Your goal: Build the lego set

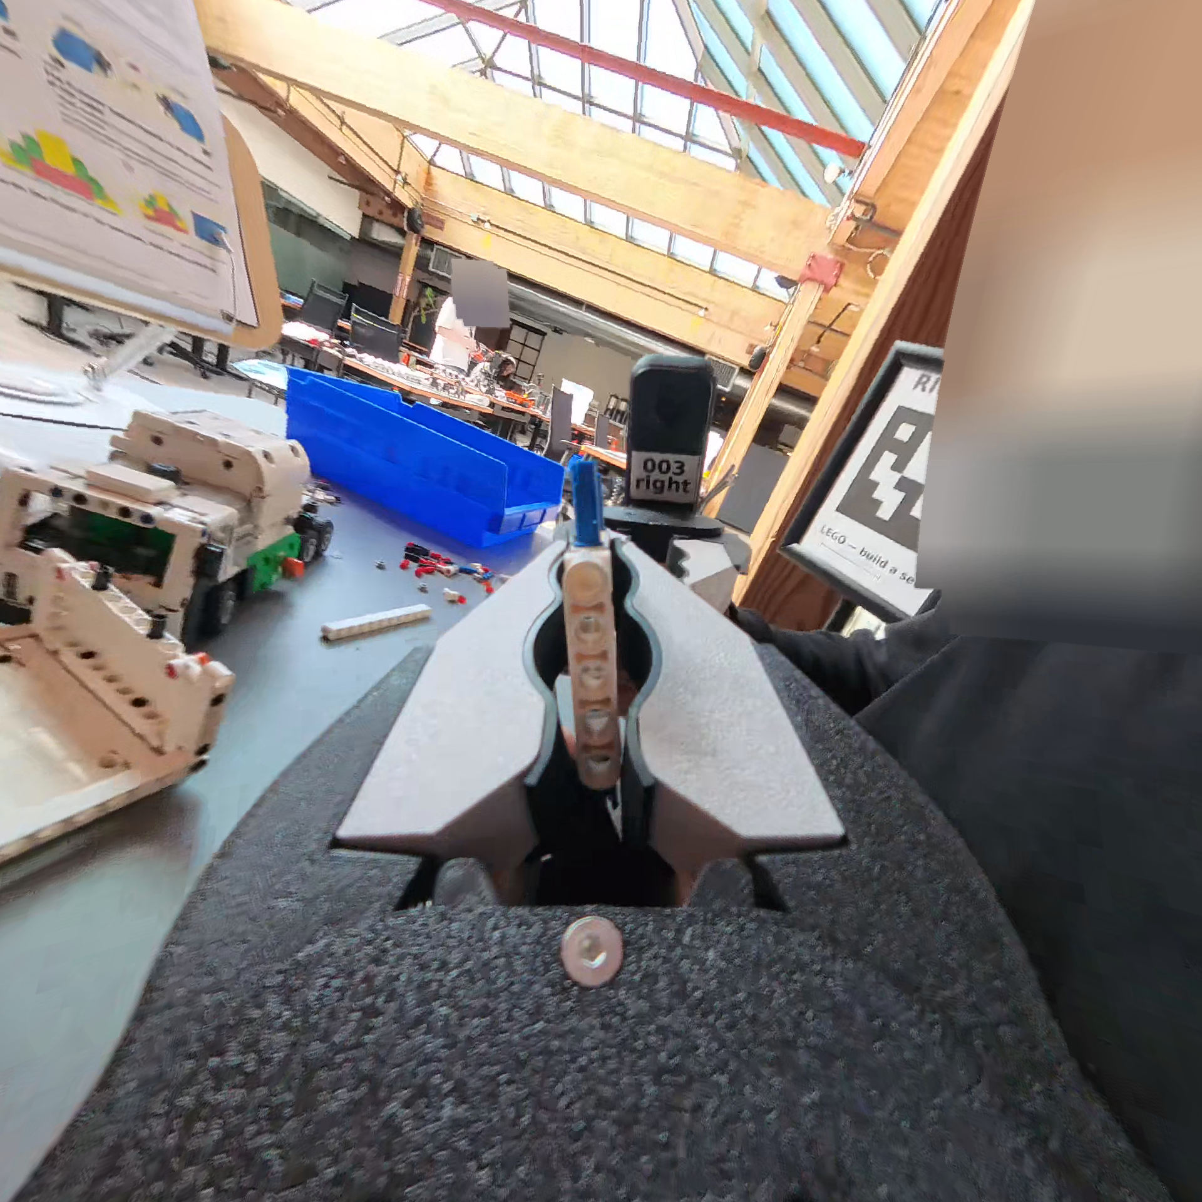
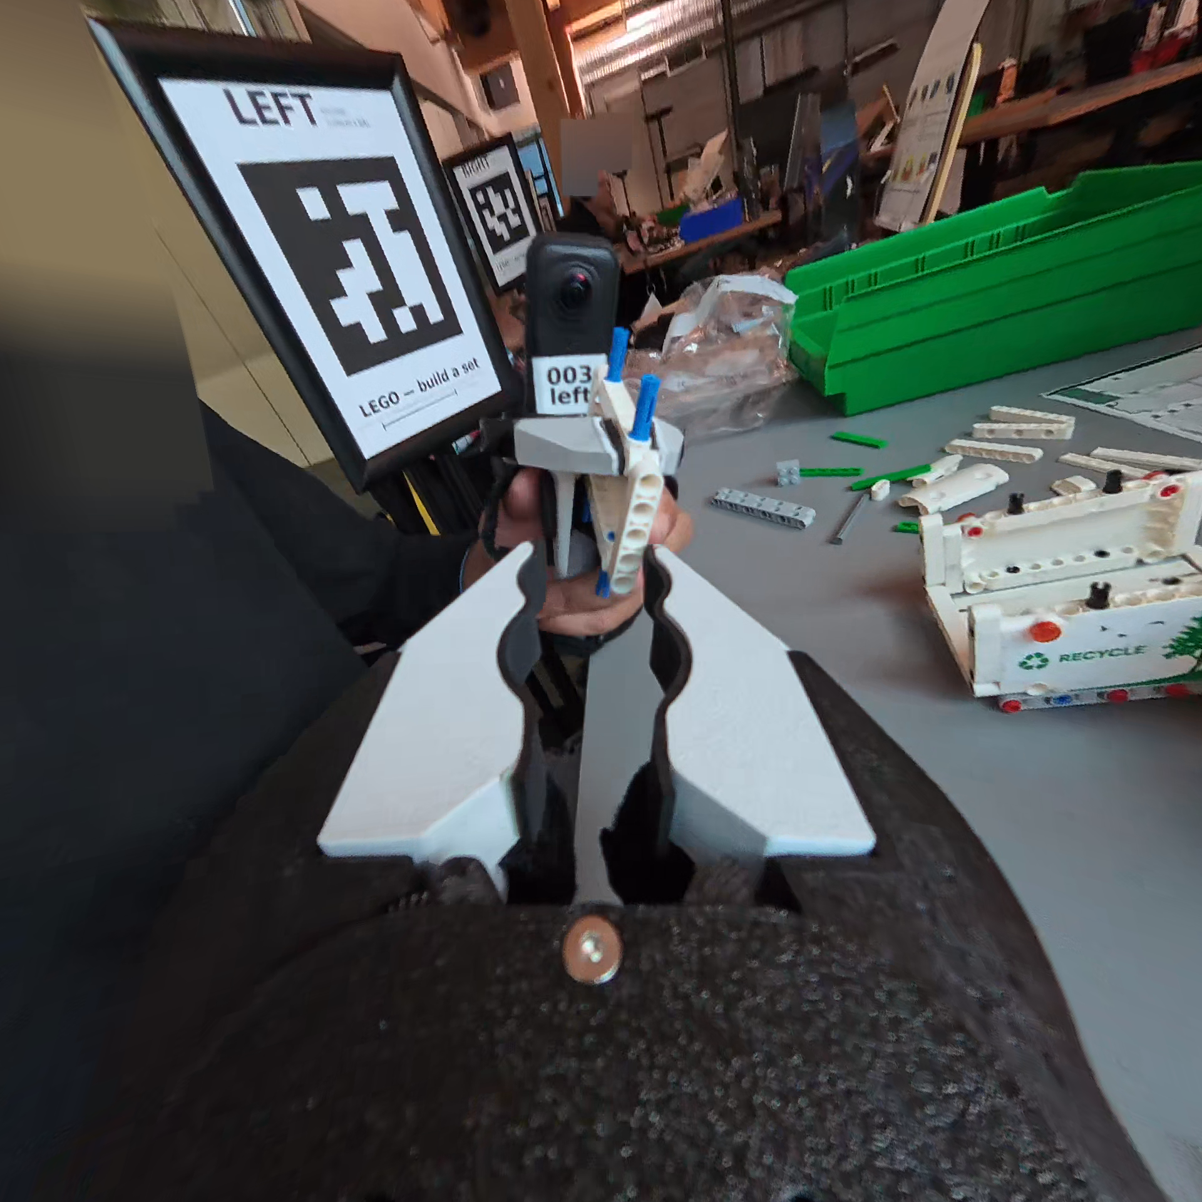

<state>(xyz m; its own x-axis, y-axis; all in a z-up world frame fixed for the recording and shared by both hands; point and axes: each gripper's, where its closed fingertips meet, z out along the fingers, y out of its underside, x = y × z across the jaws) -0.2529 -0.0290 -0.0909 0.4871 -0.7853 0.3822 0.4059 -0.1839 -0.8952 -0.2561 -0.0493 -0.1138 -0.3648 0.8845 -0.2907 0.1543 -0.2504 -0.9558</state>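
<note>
My left gripper (image 1: 588, 553) is shut on a white holed beam (image 1: 592, 663) that stands edge-on between the jaws, with a blue pin (image 1: 585, 501) sticking out past the tips. In the right wrist view the left gripper (image 2: 605, 449) holds this white beam (image 2: 634, 514) upright in the air, with blue pins (image 2: 644, 403) through it. My right gripper (image 2: 588, 566) is open and empty. Its fingertips are level with the beam's lower end, and I cannot tell if they touch it. The two grippers face each other. The white lego truck (image 1: 149, 520) stands at the left.
A white truck body (image 2: 1073, 624) with red studs lies on the grey table beside loose white parts (image 2: 1028, 429) and a grey beam (image 2: 761, 507). A green bin (image 2: 1008, 293), a blue bin (image 1: 416, 455), a plastic bag (image 2: 722, 351), small loose pieces (image 1: 442, 572) and a framed marker sign (image 2: 325, 260) surround the work area. The tips of both grippers are at nearly the same place. The white lego truck (image 1: 149, 520) is about equally far from each gripper, around 20 cm.
</note>
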